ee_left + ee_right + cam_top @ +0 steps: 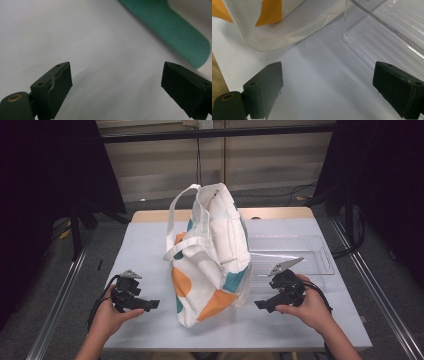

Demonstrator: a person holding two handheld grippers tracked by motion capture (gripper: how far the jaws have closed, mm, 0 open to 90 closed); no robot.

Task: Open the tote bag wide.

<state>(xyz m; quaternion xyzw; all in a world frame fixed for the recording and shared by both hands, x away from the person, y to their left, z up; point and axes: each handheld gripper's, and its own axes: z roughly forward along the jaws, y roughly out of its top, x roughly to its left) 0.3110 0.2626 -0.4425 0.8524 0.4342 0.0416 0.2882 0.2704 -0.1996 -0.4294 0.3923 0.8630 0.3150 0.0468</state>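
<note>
Canvas tote bag (210,257) stood untouched between my left claw (151,304) and right claw (261,305), both wide open and empty, nothing yet begun.

The high view looks forward and down from above the person's side, taking in the whole table (150,250). Each gripper view sits low and close over the tabletop, looking between its own black jaws. All three views share the tote bag (212,255) (172,27) (269,15).
</note>
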